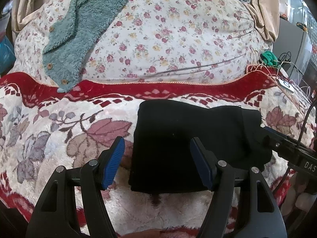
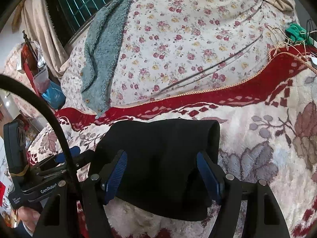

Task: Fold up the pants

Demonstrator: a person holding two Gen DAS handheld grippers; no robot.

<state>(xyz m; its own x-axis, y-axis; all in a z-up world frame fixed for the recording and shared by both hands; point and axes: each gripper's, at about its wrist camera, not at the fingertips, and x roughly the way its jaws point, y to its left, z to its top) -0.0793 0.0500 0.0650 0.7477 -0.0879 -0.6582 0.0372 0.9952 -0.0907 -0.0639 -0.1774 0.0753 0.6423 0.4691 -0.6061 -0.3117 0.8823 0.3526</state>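
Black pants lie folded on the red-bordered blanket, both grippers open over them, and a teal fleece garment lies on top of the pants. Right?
Not quite. The teal fleece garment lies apart from the black pants, farther back on the floral sheet, as the left wrist view shows. The rest holds: pants folded on the blanket, both grippers open.

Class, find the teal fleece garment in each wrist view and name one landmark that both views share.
Left wrist: fleece garment at upper left, on the floral sheet.
Right wrist: fleece garment at left of centre, running towards the top.
Shared landmark: red blanket border, which the garment's lower end overlaps.
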